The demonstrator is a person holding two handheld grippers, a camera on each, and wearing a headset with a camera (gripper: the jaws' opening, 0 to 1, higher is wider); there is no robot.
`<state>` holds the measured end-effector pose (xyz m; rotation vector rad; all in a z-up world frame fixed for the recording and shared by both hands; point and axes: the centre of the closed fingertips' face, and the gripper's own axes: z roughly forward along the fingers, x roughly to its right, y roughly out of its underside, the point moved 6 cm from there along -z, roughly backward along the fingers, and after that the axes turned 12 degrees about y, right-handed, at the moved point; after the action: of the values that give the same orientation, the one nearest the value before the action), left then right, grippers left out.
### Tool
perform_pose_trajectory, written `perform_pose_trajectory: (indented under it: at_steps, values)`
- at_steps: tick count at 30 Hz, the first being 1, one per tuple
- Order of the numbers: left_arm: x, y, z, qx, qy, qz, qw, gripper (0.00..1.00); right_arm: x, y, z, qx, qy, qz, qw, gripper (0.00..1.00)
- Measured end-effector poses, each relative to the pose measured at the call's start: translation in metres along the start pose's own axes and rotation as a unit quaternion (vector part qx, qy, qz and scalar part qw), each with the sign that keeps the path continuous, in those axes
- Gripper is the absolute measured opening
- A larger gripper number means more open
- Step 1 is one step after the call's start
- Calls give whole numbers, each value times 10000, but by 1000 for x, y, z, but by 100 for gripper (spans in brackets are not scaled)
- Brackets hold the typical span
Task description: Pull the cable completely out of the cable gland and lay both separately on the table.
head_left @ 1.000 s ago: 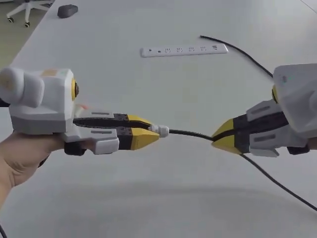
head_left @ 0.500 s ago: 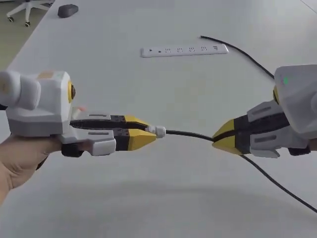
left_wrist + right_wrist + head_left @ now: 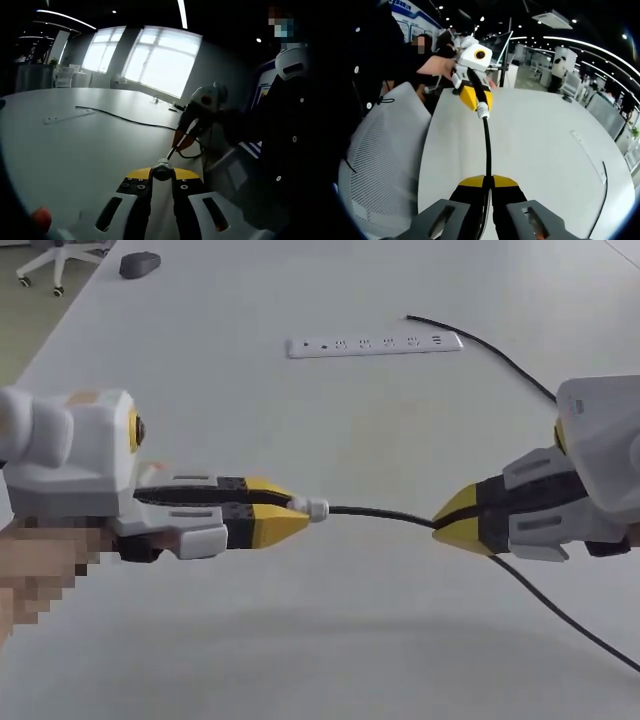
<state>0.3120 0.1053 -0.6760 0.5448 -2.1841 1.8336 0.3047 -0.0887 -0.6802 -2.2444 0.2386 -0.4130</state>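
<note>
Table (image 3: 300,640) open below; power strip (image 3: 375,342), mouse (image 3: 139,263) well beyond.

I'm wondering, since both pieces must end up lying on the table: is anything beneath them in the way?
Nothing visible does. The table beneath the cable gland and the cable is bare there; the power strip lies farther back, well clear of both.

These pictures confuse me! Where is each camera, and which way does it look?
Head view: on the person's head, looking down at the table; left tongs, right tongs and a hand show.
Left gripper view: on the left tongs, facing the right tongs; dark clothes show.
Right gripper view: on the right tongs, facing the left tongs and that hand.
Both gripper views share the cable and cable gland.
</note>
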Motion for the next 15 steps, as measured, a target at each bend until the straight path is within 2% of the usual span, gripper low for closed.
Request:
perform_pose_trajectory:
  at_steps: [9,15]
  values:
    - [-3,1,-12,43,-139,-25,9999,15,3,8,0,-129,26,22,9999,0]
    - [-2,7,-16,62,-204,-63,9998,15,12,9,7,-266,197,243,9992,0]
